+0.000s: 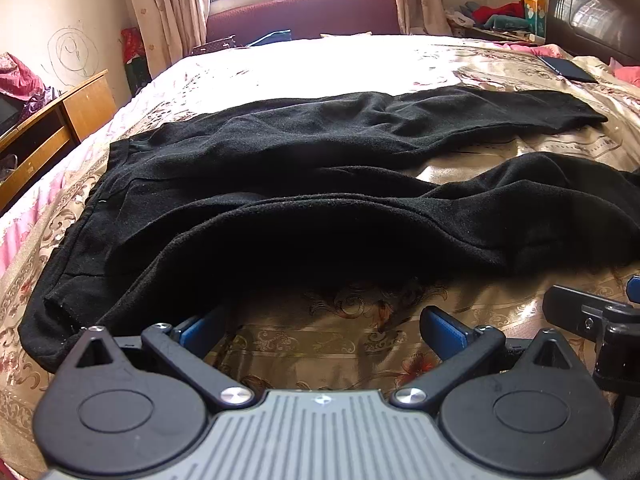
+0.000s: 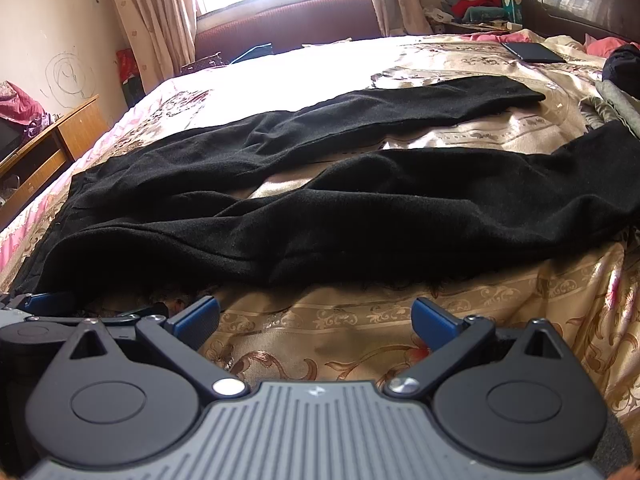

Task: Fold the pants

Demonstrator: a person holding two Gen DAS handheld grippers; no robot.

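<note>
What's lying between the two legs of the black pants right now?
Only bare bedspread: a wedge of gold floral cover separates the far leg from the near leg, widening toward the cuffs. The right wrist view shows it best.

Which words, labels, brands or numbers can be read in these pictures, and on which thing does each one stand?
No text can be read.
Yellow package by the headboard: print too blurred to read.
Left gripper and right gripper: small emblem on the grey body, no letters.
Black pants: no label shows.
</note>
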